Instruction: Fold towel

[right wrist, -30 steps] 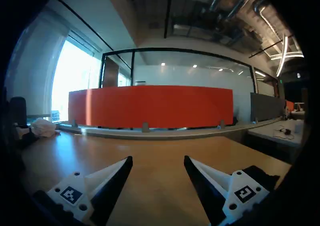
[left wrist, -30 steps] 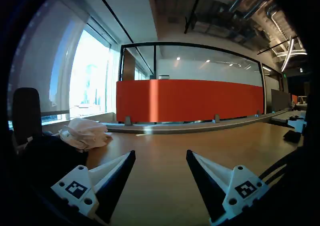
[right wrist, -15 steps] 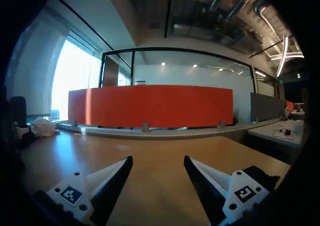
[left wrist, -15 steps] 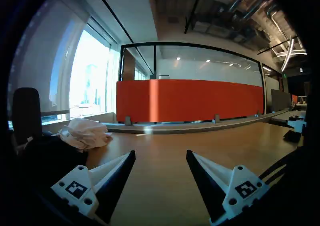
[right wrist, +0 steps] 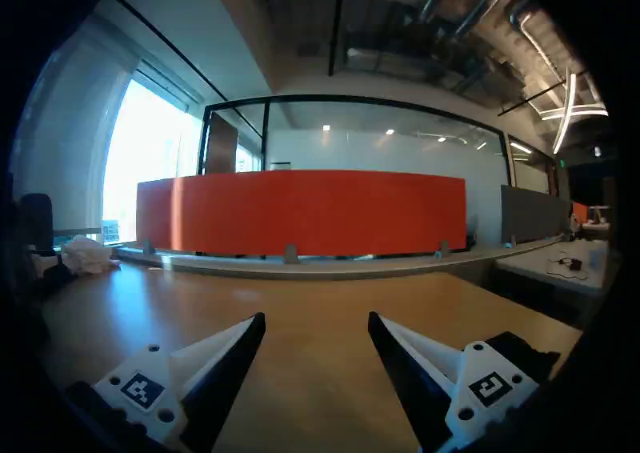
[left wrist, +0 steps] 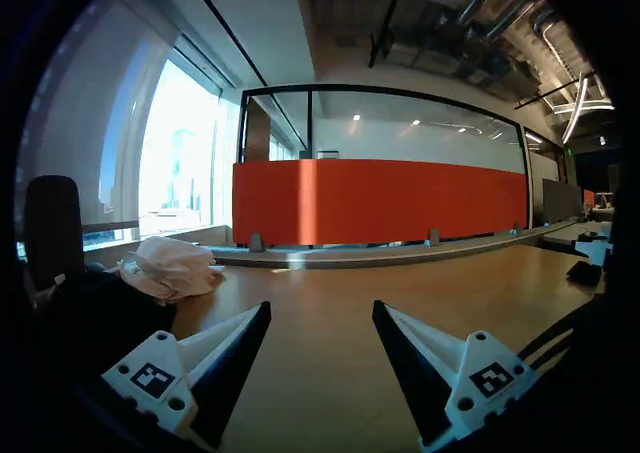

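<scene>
While left tool (left wrist: 322, 315), right tool (right wrist: 317, 325) gape; one crumpled towel (left wrist: 170, 266); one table (left wrist: 448, 285)

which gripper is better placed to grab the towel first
Left. The crumpled towel lies close ahead of the left gripper, off to its left; from the right gripper it looks small and far. Both are open.

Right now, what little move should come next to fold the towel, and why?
Probably swing the left tool toward its left, to the towel. The towel lies crumpled on the wooden table, off to the side of this open, empty tool, and it looks nearer to it than to the right tool.
</scene>
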